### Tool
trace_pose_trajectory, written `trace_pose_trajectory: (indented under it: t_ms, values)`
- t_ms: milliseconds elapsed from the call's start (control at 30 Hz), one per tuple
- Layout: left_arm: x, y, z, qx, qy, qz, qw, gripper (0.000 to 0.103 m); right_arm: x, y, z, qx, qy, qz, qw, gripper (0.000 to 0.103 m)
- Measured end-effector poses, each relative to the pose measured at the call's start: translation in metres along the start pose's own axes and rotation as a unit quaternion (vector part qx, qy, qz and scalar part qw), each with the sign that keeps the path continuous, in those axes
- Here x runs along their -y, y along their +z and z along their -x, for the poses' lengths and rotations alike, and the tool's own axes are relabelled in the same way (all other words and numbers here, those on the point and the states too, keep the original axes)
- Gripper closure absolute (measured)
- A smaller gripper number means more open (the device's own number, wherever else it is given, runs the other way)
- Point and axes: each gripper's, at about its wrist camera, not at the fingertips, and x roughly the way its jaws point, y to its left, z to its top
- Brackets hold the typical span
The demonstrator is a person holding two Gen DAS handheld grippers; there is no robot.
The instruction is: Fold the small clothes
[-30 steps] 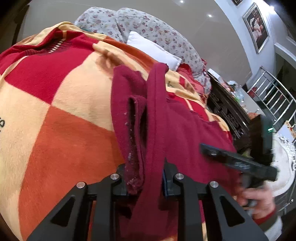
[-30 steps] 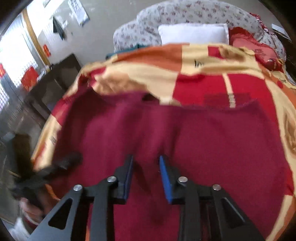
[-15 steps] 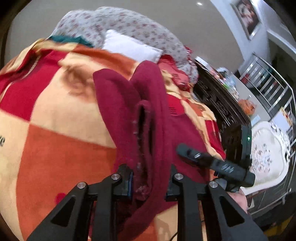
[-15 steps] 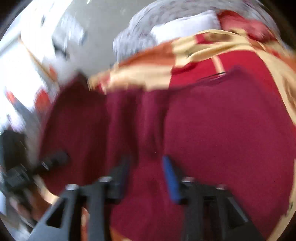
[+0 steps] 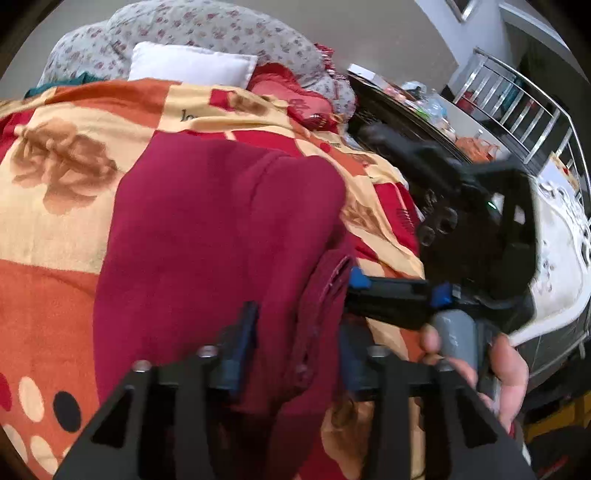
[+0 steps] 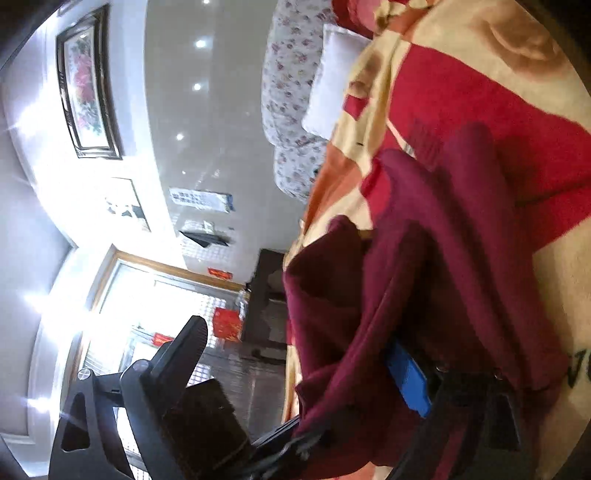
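A dark red garment (image 5: 221, 236) lies folded over on the patterned blanket (image 5: 62, 184) of a bed. My left gripper (image 5: 295, 343) is shut on a bunched edge of it at the near side. My right gripper (image 5: 388, 295) comes in from the right beside the left one, its blue-padded fingers at the same edge. In the right wrist view the garment (image 6: 424, 277) drapes over the right gripper (image 6: 369, 369). One blue pad (image 6: 408, 376) shows against the cloth; the other finger (image 6: 177, 362) stands far off, so the jaws are open.
A white pillow (image 5: 192, 64) and a floral cushion (image 5: 221, 29) lie at the head of the bed. A dark wooden cabinet (image 5: 399, 114) and a metal railing (image 5: 517, 107) stand to the right. A white armchair (image 5: 565, 240) is at the far right.
The garment's raised fold has been carried over and laid flat on itself. My right gripper has swung in close to the left one, rolled on its side and opened.
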Motion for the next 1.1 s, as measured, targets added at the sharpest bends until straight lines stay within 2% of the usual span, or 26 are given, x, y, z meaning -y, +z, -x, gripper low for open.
trace_pose_trajectory:
  t_ms: [67,133,200,267,300,333,367,400,467,600,700,733,800,833,900,967,1033,1100]
  values:
    - [0.008,-0.001,0.022,-0.004,-0.007,-0.013,0.9999,0.033,-0.004,0.0,-0.004,-0.012,-0.009,0.016,1.0,0.008]
    - [0.011,-0.007,0.047,0.015,-0.001,-0.031,0.9994,0.029,-0.01,0.0,-0.008,-0.03,-0.033,0.04,0.998,0.008]
    - [0.009,-0.017,0.074,0.037,0.029,-0.066,0.9967,0.016,-0.015,-0.003,-0.014,-0.041,-0.061,0.061,0.995,0.008]
    - [-0.002,-0.029,0.086,0.048,0.077,-0.082,0.9926,0.015,-0.022,-0.008,-0.024,-0.059,-0.096,0.097,0.989,0.009]
    - [-0.01,-0.037,0.086,0.049,0.099,-0.081,0.9906,0.015,-0.026,-0.012,-0.029,-0.066,-0.118,0.124,0.983,0.013]
    - [-0.018,-0.044,0.082,0.043,0.108,-0.075,0.9904,0.015,-0.031,-0.017,-0.034,-0.07,-0.152,0.157,0.973,0.033]
    - [-0.024,-0.05,0.077,0.033,0.104,-0.068,0.9917,0.015,-0.033,-0.022,-0.035,-0.068,-0.184,0.186,0.963,0.065]
    - [-0.029,-0.055,0.069,0.017,0.093,-0.056,0.9939,0.015,-0.037,-0.028,-0.042,-0.062,-0.227,0.226,0.945,0.075]
    - [-0.033,-0.063,0.055,-0.005,0.061,-0.036,0.9975,0.015,-0.04,-0.031,-0.047,-0.063,-0.246,0.246,0.935,0.078]
    - [-0.013,-0.055,0.048,0.019,0.024,-0.045,0.9985,0.015,-0.07,-0.024,-0.04,-0.035,-0.259,0.296,0.919,0.08]
    - [0.005,-0.046,0.041,0.038,0.011,-0.06,0.9974,0.015,-0.085,-0.013,-0.034,-0.018,-0.295,0.334,0.895,0.08]
    - [0.009,-0.044,0.035,0.034,0.007,-0.066,0.9972,0.015,-0.084,-0.006,-0.037,-0.008,-0.33,0.351,0.876,0.08]
    - [0.012,-0.046,0.025,0.02,0.012,-0.071,0.9972,0.015,-0.074,0.003,-0.046,-0.002,-0.366,0.353,0.861,0.08]
    - [0.012,-0.049,0.025,0.011,0.014,-0.074,0.9971,0.015,-0.059,0.012,-0.05,-0.011,-0.378,0.339,0.861,0.079]
    - [0.013,-0.056,0.034,0.01,0.024,-0.094,0.9952,0.015,-0.037,0.02,-0.047,-0.017,-0.379,0.312,0.871,0.074]
    - [0.013,-0.062,0.049,0.019,0.043,-0.113,0.9924,0.015,-0.039,0.02,-0.029,-0.003,-0.361,0.301,0.883,0.051]
    - [0.005,-0.068,0.065,0.031,0.061,-0.125,0.9898,0.015,-0.053,0.013,-0.006,0.01,-0.354,0.289,0.889,0.049]
    - [-0.007,-0.072,0.075,0.043,0.084,-0.124,0.9878,0.015,-0.07,-0.002,0.013,0.013,-0.329,0.291,0.898,0.049]
